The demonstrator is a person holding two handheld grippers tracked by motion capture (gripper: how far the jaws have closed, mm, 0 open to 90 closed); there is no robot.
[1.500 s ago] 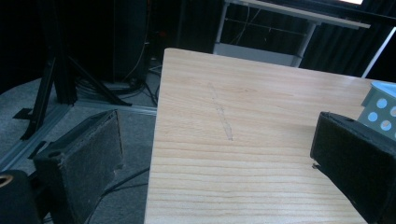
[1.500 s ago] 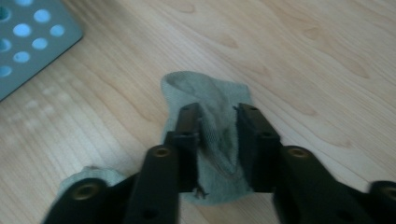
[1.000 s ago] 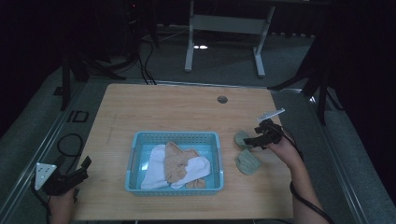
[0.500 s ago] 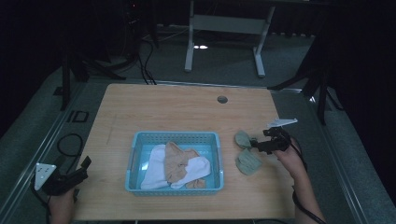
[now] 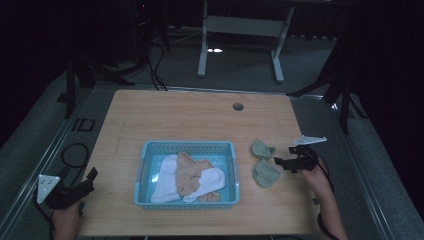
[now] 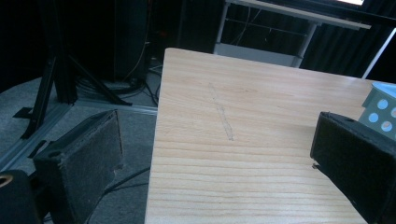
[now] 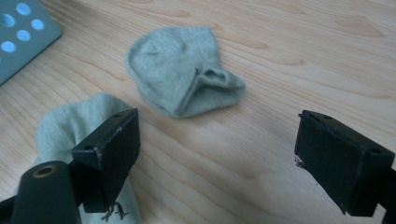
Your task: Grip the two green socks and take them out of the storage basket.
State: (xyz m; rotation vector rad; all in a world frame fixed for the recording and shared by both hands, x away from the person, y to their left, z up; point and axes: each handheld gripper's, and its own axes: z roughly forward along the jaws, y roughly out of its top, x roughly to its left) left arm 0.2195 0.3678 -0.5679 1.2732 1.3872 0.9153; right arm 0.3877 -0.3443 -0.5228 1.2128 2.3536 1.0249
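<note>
Your right gripper (image 5: 280, 163) has drawn back from the far sock (image 5: 262, 149), jaws wide and empty; both socks lie right of the basket (image 5: 186, 146), so sorting continues.

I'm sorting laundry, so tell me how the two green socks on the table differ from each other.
The far green sock lies clear of the right hand-held gripper, while the near green sock sits partly behind its left jaw. The far green sock's whole outline shows, with a puckered opening at one end; the near green sock is partly hidden. Both are pale green, bunched and right of the blue basket.
</note>
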